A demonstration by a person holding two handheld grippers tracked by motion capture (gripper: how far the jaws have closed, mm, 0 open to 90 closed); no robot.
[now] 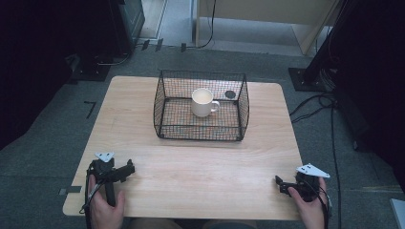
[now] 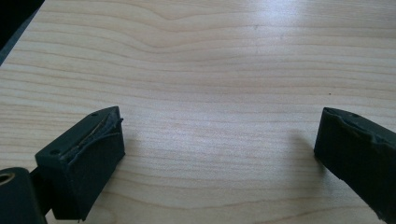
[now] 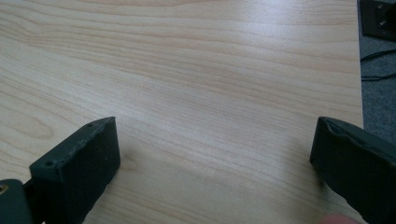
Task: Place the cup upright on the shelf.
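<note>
Both grippers, left (image 1: 128, 170) and right (image 1: 282, 183), gape empty; we'd grip the rigid, breakable ceramic mug (image 1: 202, 102) by its rim.

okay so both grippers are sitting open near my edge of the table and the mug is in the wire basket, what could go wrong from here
1. The mug stands inside the wire basket, whose walls rise around it, so a low reach would likely hit the mesh; coming in from above looks safer.
2. The basket seems light and loose on the table, so a knock could slide it.
3. The left gripper and right gripper both start far off.
</note>
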